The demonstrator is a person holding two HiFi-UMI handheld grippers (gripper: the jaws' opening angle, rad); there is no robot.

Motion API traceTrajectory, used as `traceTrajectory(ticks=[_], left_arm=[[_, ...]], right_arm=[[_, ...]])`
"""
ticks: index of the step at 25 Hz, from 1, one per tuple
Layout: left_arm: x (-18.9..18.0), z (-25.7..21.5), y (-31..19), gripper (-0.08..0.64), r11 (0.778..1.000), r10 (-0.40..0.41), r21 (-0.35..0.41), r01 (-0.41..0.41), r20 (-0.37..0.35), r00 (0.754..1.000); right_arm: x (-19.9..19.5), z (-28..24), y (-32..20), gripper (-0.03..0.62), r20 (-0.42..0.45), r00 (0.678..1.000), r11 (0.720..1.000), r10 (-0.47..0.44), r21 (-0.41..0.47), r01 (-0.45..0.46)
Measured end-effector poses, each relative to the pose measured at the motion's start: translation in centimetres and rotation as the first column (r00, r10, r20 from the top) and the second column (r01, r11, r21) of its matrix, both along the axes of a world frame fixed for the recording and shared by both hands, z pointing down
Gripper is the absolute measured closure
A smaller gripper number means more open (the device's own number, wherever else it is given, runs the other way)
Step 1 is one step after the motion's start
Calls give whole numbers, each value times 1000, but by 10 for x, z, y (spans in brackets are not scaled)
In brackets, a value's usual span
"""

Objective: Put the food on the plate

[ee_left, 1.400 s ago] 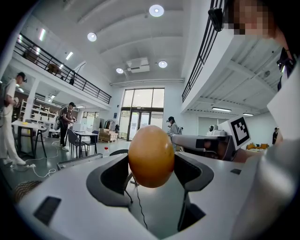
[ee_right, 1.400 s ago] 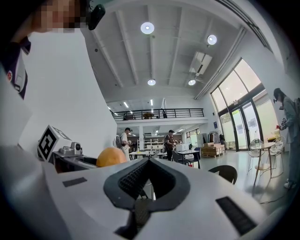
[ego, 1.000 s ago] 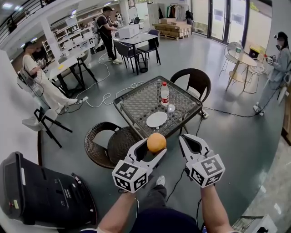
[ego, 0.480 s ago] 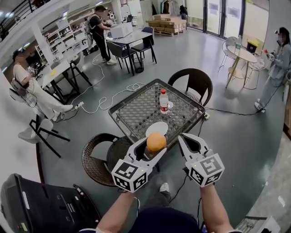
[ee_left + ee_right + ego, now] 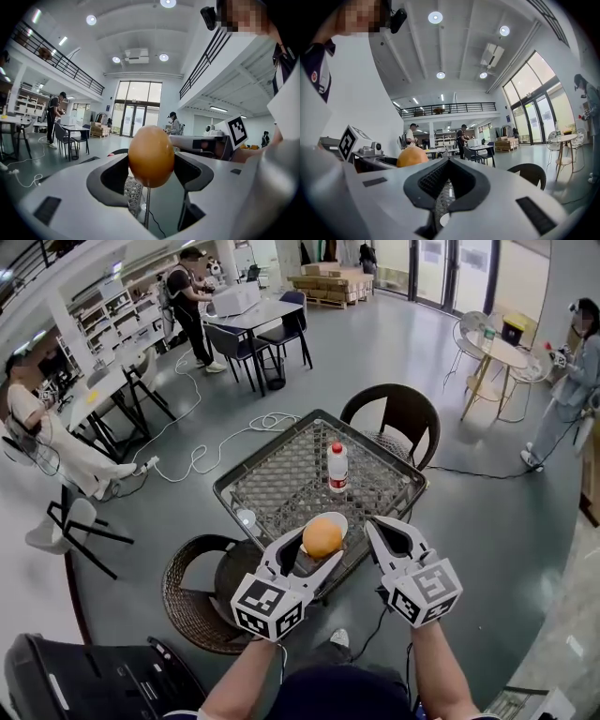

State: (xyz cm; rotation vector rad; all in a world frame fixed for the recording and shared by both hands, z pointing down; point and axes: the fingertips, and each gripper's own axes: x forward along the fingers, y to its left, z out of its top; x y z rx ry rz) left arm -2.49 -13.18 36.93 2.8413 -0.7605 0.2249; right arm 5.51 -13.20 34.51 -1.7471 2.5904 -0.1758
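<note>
- Orange [image 5: 322,536], one: was clamped across its middle by the left gripper [image 5: 317,549], held in the air at the near edge of the table [image 5: 272,486], not yet on the plate.
- Handling, judged: firm, light, round and liable to roll when released; best gripped at its widest girth.
- Right gripper [image 5: 449,161]: jaws were closed together, holding nothing.
- Plate [image 5: 341,518], one, white, empty.
- Bottle [image 5: 337,468], one, upright.

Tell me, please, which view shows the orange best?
The left gripper view: the orange fills the centre, between the jaws of the left gripper. The head view shows it small; the right gripper view, only its top.
</note>
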Motion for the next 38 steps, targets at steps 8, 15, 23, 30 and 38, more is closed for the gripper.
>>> traceTrajectory(ticks=[8,15,23,30,38], left_arm=[[-4,8,-40,251,1000,5,-12,-5,-4,1000],[-2,11,-48,251,1000,-12,-29,12,-10,1000],[4,15,-57,250,997,-72,-32,72,-5,997],[12,19,-63,250,994,-105,-34,106,18,994],[19,35,-69,251,992,-109,-50,113,66,992]], right_arm=[[0,5,-31,588,-21,1000,1000,0,-26,-1],[0,10,-45,588,-21,999,999,-33,-42,32],[6,17,-58,588,29,997,996,-70,-54,71],[14,24,-62,588,46,993,991,-108,-68,111],[21,36,-65,588,62,991,989,-120,-83,124]])
